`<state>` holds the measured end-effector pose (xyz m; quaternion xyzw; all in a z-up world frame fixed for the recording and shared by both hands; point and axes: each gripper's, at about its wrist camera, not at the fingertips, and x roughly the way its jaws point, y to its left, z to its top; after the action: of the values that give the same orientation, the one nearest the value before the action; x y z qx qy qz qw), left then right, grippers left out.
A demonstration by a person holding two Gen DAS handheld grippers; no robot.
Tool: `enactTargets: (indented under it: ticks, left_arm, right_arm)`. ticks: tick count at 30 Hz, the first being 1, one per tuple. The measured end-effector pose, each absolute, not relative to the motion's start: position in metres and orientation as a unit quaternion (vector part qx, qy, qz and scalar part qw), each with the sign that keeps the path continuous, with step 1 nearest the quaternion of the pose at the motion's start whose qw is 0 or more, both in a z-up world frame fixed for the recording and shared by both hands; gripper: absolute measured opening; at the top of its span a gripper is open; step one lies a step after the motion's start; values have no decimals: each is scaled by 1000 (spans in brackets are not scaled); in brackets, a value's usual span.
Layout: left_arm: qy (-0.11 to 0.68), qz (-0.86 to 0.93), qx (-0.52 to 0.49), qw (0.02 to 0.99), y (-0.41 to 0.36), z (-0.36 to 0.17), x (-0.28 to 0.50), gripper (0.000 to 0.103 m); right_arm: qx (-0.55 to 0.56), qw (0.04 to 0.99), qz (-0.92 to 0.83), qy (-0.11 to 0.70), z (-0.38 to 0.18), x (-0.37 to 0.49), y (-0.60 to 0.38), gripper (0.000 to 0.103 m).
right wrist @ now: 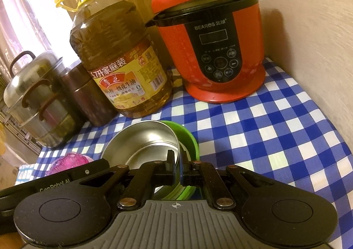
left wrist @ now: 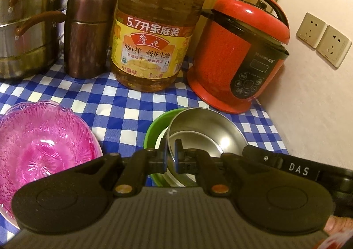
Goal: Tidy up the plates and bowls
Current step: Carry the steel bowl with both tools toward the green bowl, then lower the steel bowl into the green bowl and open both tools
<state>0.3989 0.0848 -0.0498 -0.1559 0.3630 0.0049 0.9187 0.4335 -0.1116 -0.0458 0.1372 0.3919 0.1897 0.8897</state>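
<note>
A steel bowl [left wrist: 205,130] [right wrist: 136,138] sits nested in a green bowl [left wrist: 154,130] [right wrist: 188,136] with a white inside, on the blue-and-white checked cloth [left wrist: 110,103]. My left gripper [left wrist: 171,153] is shut on the steel bowl's left rim, one pad inside and one outside. My right gripper [right wrist: 177,163] is shut on the opposite rim of the same bowl. Whether the steel bowl rests in the green one or hangs just above it, I cannot tell. A pink cut-glass bowl [left wrist: 44,143] [right wrist: 68,159] stands to the left, apart from both grippers.
Along the back stand a steel steamer pot [left wrist: 26,28], a brown canister [left wrist: 86,35], a big oil bottle [left wrist: 154,35] and a red rice cooker [left wrist: 238,50] [right wrist: 209,39]. A wall with sockets [left wrist: 322,39] closes the right side. Bare cloth [right wrist: 275,138] lies right of the bowls.
</note>
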Motion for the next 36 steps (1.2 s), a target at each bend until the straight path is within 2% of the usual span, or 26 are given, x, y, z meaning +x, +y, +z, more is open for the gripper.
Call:
enactTargets:
  ticks: [8, 15, 18, 20, 22, 24, 26, 36]
  left_arm:
    - [341, 7, -163, 926, 87, -43, 394, 7]
    - [329, 12, -155, 931, 86, -40, 393, 13]
    - [329, 15, -159, 931, 87, -42, 393, 16]
    - [330, 16, -160, 930, 88, -43, 394, 18]
    - [330, 15, -161, 930, 89, -45, 394, 18]
    - [330, 17, -161, 930, 89, -45, 393, 19]
    - [331, 18, -162, 929, 90, -46, 394, 20]
    - [334, 23, -162, 928, 90, -50, 394, 24]
  right_arm:
    - [141, 897, 191, 374, -42, 432, -114, 5]
    - [140, 898, 175, 378, -45, 436, -121, 8]
    - [140, 893, 173, 392, -52, 439, -123, 15]
    - [138, 890, 170, 400, -56, 440, -123, 23]
    - [148, 893, 166, 391, -55, 438, -125, 24]
    - [158, 898, 174, 372, -49, 437, -128, 30]
    - [164, 899, 177, 365, -47, 436, -129, 46]
    - [166, 885, 159, 405, -66, 442, -130, 49]
